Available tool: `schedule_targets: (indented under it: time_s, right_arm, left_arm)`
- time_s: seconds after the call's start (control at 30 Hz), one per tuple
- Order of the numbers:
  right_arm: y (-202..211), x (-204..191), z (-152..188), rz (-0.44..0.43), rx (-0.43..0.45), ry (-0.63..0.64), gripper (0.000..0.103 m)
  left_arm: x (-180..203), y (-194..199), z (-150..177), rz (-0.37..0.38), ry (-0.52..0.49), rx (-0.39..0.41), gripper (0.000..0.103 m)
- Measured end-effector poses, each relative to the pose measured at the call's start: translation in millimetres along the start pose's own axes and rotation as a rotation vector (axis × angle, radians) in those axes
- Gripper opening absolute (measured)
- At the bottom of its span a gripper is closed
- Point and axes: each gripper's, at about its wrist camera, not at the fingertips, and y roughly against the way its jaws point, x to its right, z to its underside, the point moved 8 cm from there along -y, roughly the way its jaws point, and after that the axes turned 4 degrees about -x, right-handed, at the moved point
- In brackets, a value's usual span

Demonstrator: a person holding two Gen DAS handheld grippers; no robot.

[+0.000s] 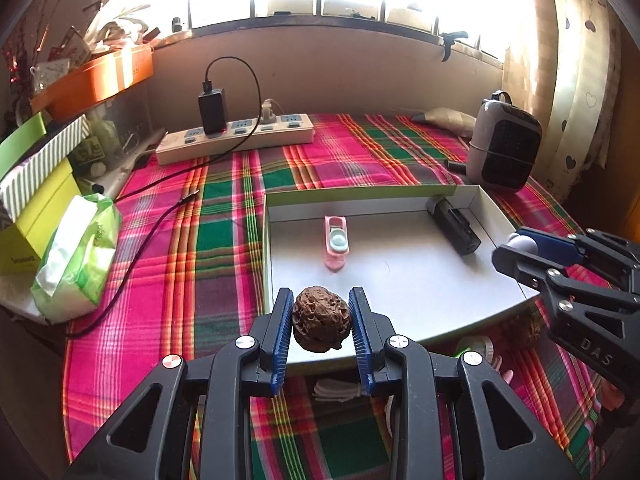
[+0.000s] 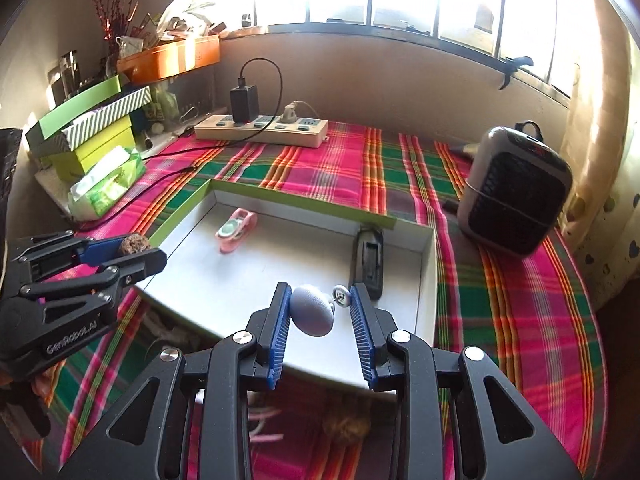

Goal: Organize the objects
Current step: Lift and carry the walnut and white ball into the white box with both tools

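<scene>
My left gripper (image 1: 322, 322) is shut on a brown carved walnut (image 1: 321, 322) and holds it over the near edge of a shallow white box lid (image 1: 400, 276) with green sides. My right gripper (image 2: 320, 312) holds a grey egg-shaped object (image 2: 312, 310) with a small metal ring against its left finger, over the lid's near right part; the right finger stands a little apart from it. In the lid lie a pink clip-like item (image 1: 336, 242) and a black rectangular device (image 1: 454, 226). The right gripper also shows in the left wrist view (image 1: 520, 252), the left one in the right wrist view (image 2: 132, 250).
The table has a pink and green plaid cloth (image 1: 192, 240). A power strip (image 1: 236, 138) with a black charger and cables lies at the back. A small heater (image 1: 504, 146) stands at the right. A tissue pack (image 1: 78, 258) and stacked boxes (image 1: 36, 184) are at the left. Small items lie under the lid's near edge.
</scene>
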Motion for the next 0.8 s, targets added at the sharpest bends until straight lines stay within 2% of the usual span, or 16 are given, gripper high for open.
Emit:
schedule_targets:
  time_s: [0.33, 0.8]
  right_arm:
    - [-43.2, 3.2, -28.0, -0.006, -0.046, 0.028, 0.032]
    - [-90.6, -1.3, -41.5, 0.011, -0.135, 0.077, 0.032]
  left_arm:
    - [1.8, -22.8, -8.3, -0.005, -0.012, -0.024, 0.026]
    - [1.2, -44.8, -9.1, -0.021, -0.024, -0.05, 0.026]
